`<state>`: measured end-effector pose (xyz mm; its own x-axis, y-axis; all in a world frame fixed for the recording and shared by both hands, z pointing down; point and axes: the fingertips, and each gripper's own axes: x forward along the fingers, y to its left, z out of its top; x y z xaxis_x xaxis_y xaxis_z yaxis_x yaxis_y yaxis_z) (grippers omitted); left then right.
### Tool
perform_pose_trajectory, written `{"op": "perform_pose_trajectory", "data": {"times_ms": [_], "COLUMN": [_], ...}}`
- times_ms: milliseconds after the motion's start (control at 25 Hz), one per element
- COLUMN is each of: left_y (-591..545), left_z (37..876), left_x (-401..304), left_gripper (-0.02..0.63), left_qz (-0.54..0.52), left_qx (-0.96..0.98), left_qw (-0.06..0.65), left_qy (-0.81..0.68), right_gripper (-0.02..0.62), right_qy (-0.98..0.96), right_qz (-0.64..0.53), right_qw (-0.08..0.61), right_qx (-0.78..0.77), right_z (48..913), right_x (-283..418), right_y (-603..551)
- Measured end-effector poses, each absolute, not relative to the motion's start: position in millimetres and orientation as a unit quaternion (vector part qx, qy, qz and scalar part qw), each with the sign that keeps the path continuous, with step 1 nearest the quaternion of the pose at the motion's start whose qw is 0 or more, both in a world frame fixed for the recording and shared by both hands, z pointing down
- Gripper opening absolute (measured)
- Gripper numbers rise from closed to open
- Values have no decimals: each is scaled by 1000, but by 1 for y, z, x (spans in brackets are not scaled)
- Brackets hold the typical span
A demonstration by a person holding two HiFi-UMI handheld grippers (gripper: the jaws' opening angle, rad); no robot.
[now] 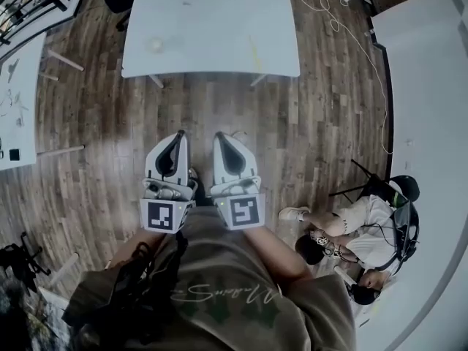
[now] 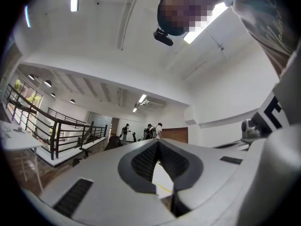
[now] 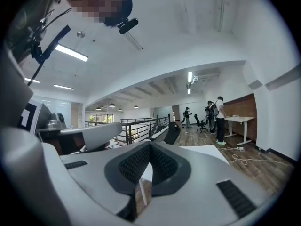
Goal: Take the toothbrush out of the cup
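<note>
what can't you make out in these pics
- Head view: a pale blob on the white table is too small and blurred to call a cup.
- Head view: a thin yellow streak on that table is too small to name, so no toothbrush can be told.
- Gripper views: the left gripper and right gripper block most of the table with their own shut jaws, so nothing on it shows.
</note>
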<state>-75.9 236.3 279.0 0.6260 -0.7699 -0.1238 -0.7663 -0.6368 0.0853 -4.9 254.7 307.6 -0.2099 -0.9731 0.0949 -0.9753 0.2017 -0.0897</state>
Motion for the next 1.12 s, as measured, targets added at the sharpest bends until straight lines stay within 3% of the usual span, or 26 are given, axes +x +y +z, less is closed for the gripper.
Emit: {"op": "perform_pose_trajectory", "data": {"times_ms": [280, 1120], "left_y": [284, 309], "left_z": [259, 239], "left_x": [-102, -125], "left_gripper": [11, 11], "left_qz": [-80, -86], "left_qx": [898, 886], "left_qw": [-13, -68], "left_qy": [-433, -450], "right_gripper": [-17, -20], "right_qy": [-812, -812], "right_qz": [58, 54], "right_qw": [-11, -71], "right_qx": [581, 577], "right_z": [287, 260], "right_x": [-53, -59], "right_y": [303, 313]}}
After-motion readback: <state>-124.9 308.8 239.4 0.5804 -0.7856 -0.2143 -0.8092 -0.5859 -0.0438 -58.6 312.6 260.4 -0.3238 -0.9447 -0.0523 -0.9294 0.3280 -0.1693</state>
